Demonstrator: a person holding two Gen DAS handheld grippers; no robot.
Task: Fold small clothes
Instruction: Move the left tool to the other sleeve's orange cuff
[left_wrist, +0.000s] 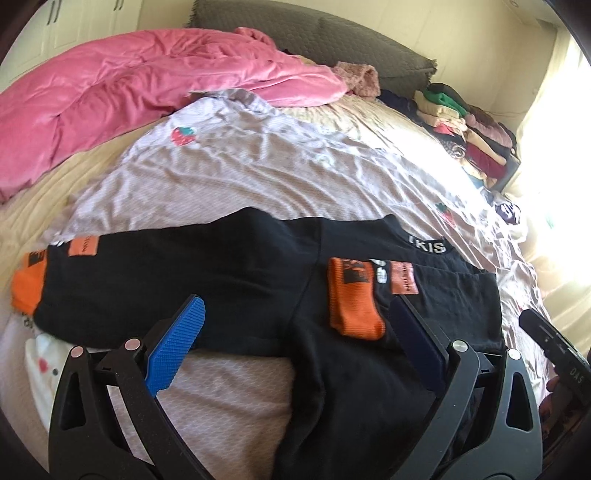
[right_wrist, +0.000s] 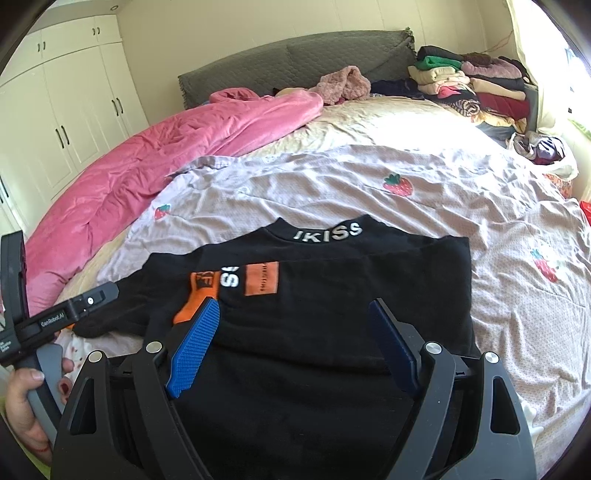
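Observation:
A small black long-sleeved top with orange cuffs and "IKISS" on the collar lies flat on the bed. One sleeve is folded over the body, its orange cuff on the chest; the other sleeve stretches left to its cuff. My left gripper is open and empty over the lower part of the top. In the right wrist view the top lies below my right gripper, which is open and empty. The left gripper's body shows at the left there.
A lilac strawberry-print sheet lies under the top. A pink quilt is heaped at the back left. Stacks of folded clothes stand at the far right by the grey headboard. White wardrobes stand to the left.

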